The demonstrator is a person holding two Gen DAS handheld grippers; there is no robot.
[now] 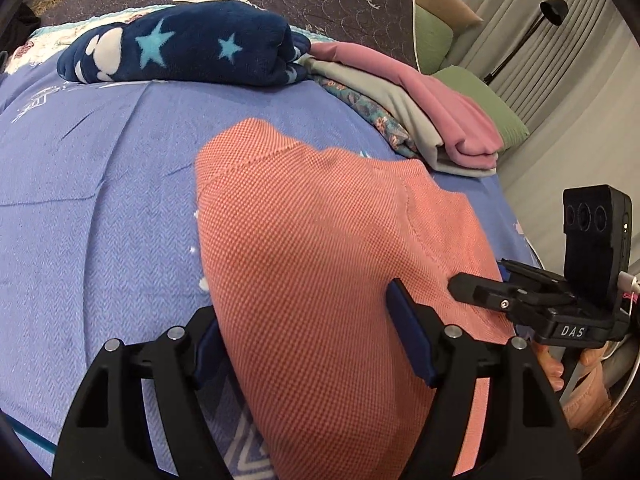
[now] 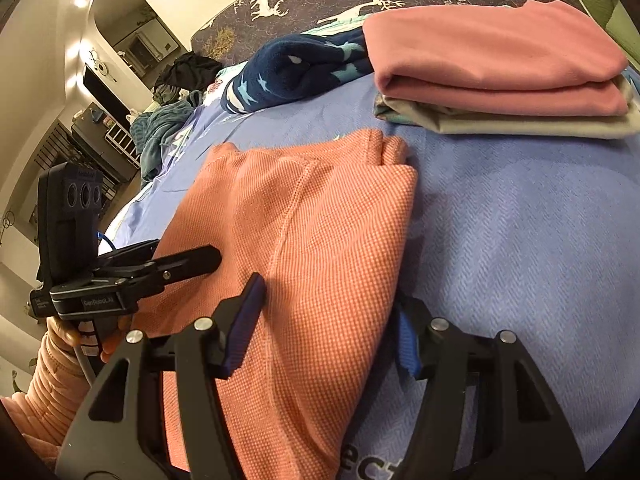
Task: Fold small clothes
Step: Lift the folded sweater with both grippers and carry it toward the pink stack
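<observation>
Both sets of jaws stand open astride the near part of the salmon knit top [image 1: 320, 248], which lies part-folded on the blue bedspread [image 1: 100, 184]. Left gripper [image 1: 312, 344] and right gripper [image 2: 324, 320] should pinch matching edges evenly, so the next fold lands square.

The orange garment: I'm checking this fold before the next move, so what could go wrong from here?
1. The orange garment lies between the fingers of both the left gripper and the right gripper, yet neither looks clamped; lifting now could let an edge slip.
2. The far corner is bunched, so the fold may end uneven.
3. The folded stack lies close; a wide sweep might disturb it.
</observation>
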